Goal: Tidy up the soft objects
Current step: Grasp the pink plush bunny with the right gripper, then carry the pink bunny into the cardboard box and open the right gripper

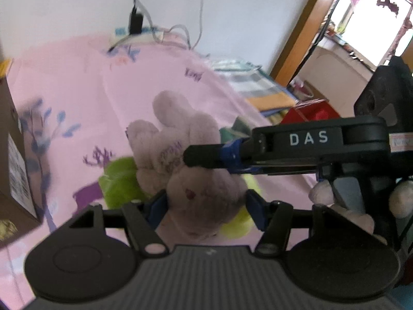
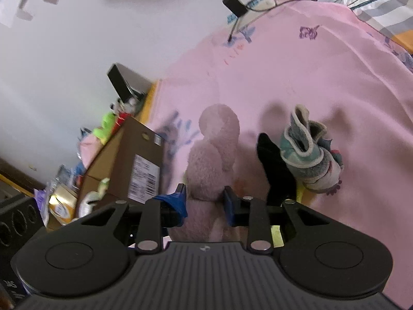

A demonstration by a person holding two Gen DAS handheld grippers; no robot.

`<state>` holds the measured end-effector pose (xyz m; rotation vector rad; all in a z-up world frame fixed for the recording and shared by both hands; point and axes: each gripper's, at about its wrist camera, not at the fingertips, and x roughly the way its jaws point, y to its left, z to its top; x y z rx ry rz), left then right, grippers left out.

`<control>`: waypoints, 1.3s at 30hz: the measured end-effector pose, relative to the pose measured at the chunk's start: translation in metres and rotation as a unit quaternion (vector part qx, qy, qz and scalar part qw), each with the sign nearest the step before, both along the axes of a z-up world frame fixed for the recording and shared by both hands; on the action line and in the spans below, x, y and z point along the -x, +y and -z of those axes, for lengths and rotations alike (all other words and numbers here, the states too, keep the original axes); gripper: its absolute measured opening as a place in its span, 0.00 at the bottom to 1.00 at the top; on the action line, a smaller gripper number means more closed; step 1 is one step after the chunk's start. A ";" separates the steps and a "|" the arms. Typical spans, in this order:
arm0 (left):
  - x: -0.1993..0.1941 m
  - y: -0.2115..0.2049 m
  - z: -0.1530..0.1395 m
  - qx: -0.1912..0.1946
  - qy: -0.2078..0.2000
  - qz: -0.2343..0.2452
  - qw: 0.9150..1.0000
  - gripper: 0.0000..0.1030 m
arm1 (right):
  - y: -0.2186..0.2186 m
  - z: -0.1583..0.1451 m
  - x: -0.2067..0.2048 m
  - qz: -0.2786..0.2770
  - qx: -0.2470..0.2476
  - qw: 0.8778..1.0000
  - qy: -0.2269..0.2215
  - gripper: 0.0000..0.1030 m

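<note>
A pale mauve plush bunny point(image 1: 180, 139) lies on the pink bedsheet point(image 1: 77, 82), with a lime-green soft item point(image 1: 121, 180) under it. My left gripper point(image 1: 206, 204) has its blue pads pressed against both sides of the bunny's body. From the right, my right gripper point(image 1: 188, 155) reaches in and meets the bunny's upper part. In the right wrist view the right gripper point(image 2: 204, 201) is shut on the plush bunny point(image 2: 214, 149), with the plush squeezed between the blue pads. A teal and grey bootie point(image 2: 309, 155) lies just right of it, beside a black finger point(image 2: 273, 165) of the left gripper.
A cardboard box point(image 2: 129, 165) with toys heaped behind it stands at the bed's left side, close to the bunny. A charger with cables point(image 1: 135, 20) lies at the wall end. Folded blankets point(image 1: 258, 82) and a red object point(image 1: 309, 113) sit off the right edge.
</note>
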<state>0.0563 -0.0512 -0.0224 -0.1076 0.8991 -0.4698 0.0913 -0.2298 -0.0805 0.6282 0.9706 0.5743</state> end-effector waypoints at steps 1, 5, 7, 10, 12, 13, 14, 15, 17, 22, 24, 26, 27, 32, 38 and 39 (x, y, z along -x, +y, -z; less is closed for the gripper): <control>0.003 0.001 -0.006 -0.001 -0.011 0.004 1.000 0.60 | 0.000 -0.005 0.002 0.001 -0.004 1.000 -0.005 0.13; 0.013 0.010 -0.031 -0.006 -0.058 0.008 0.998 0.61 | 0.004 -0.028 0.009 0.007 -0.024 0.999 -0.038 0.13; 0.019 0.019 -0.043 -0.009 -0.079 0.002 0.997 0.61 | 0.012 -0.040 0.011 0.007 -0.033 0.998 -0.055 0.13; 0.024 0.039 -0.058 -0.017 -0.104 -0.011 0.994 0.61 | 0.030 -0.052 0.009 -0.001 -0.043 0.996 -0.075 0.13; 0.029 0.055 -0.066 -0.022 -0.116 -0.024 0.993 0.61 | 0.046 -0.059 0.005 -0.011 -0.053 0.995 -0.083 0.13; 0.031 0.065 -0.071 -0.024 -0.122 -0.033 0.992 0.61 | 0.056 -0.063 0.003 -0.019 -0.055 0.994 -0.089 0.13; 0.033 0.074 -0.074 -0.026 -0.127 -0.040 0.991 0.61 | 0.067 -0.068 0.001 -0.027 -0.056 0.993 -0.096 0.13; 0.035 0.086 -0.078 -0.028 -0.134 -0.049 0.989 0.61 | 0.077 -0.073 0.000 -0.035 -0.056 0.992 -0.104 0.13; 0.038 0.106 -0.082 -0.034 -0.143 -0.065 0.987 0.61 | 0.104 -0.081 -0.004 -0.056 -0.055 0.989 -0.122 0.13; 0.032 0.163 -0.077 -0.044 -0.134 -0.110 0.984 0.61 | 0.169 -0.079 -0.020 -0.094 -0.046 0.986 -0.132 0.13; 0.028 0.186 -0.073 -0.043 -0.126 -0.125 0.983 0.61 | 0.194 -0.073 -0.028 -0.105 -0.046 0.985 -0.126 0.13; 0.022 0.207 -0.069 -0.038 -0.115 -0.138 0.983 0.61 | 0.215 -0.069 -0.034 -0.113 -0.044 0.985 -0.119 0.13; 0.019 0.218 -0.065 -0.035 -0.109 -0.144 0.983 0.61 | 0.225 -0.066 -0.035 -0.115 -0.041 0.986 -0.116 0.13; 0.004 0.255 -0.045 -0.032 -0.078 -0.164 0.983 0.61 | 0.270 -0.049 -0.044 -0.123 -0.007 0.986 -0.108 0.13; -0.006 0.279 -0.022 -0.048 -0.042 -0.166 0.984 0.60 | 0.306 -0.032 -0.045 -0.130 0.038 0.986 -0.101 0.13; -0.006 0.281 -0.020 -0.047 -0.038 -0.166 0.984 0.60 | 0.309 -0.031 -0.044 -0.129 0.043 0.985 -0.101 0.13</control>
